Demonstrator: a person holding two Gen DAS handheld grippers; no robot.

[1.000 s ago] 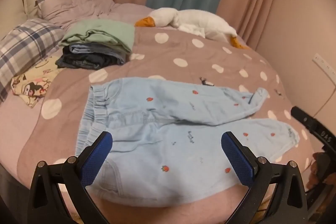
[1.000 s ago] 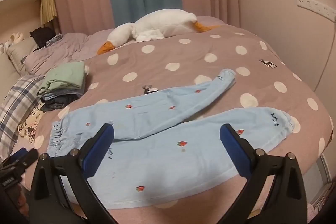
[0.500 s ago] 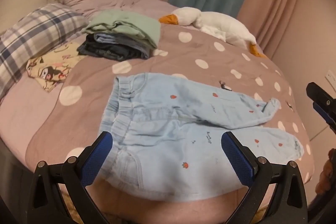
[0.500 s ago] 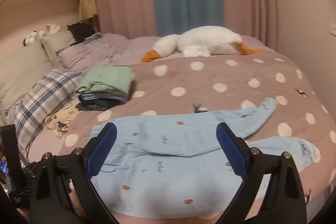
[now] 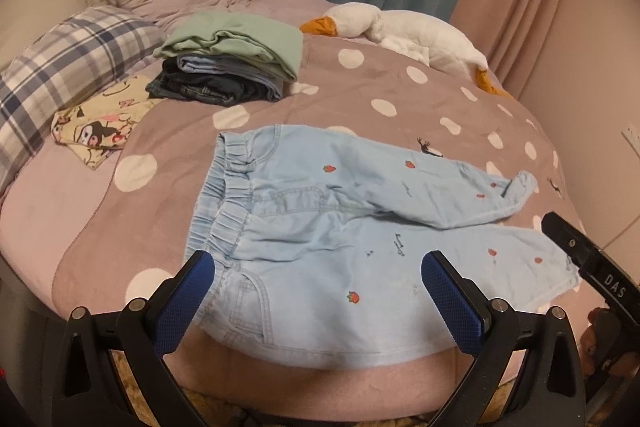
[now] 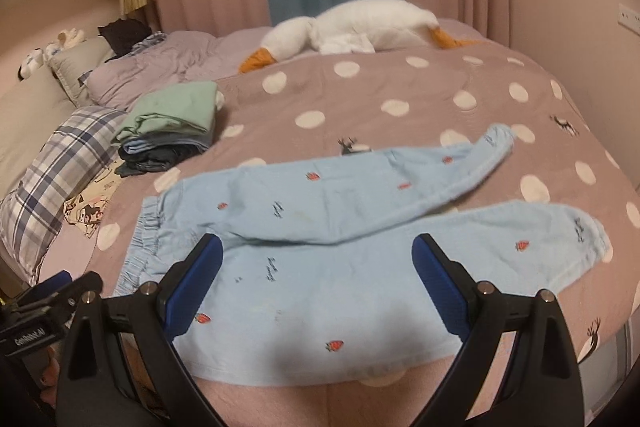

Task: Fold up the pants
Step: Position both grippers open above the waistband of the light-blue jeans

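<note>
Light blue pants (image 5: 320, 227) with small strawberry prints lie flat on the dotted mauve blanket (image 5: 360, 99), waistband to the left, both legs stretched right, the far leg angled over the near one. My left gripper (image 5: 318, 291) hovers open above the near waist and hip area, nothing between its blue pads. In the right wrist view the pants (image 6: 340, 227) fill the middle, and my right gripper (image 6: 318, 283) stands open over the near leg. Each gripper's black body shows at the other view's edge.
A stack of folded clothes (image 5: 236, 67) with a green piece on top sits behind the waistband. A plaid pillow (image 5: 60, 67) and a cartoon-print cloth (image 5: 96, 131) lie left. A white goose plush (image 5: 404, 35) rests at the back. The bed's near edge runs just under the pants.
Both cameras have swung and shifted: the left view panned left and drew nearer the waistband; the right view swung left, then back over the near leg. The pants have not moved.
</note>
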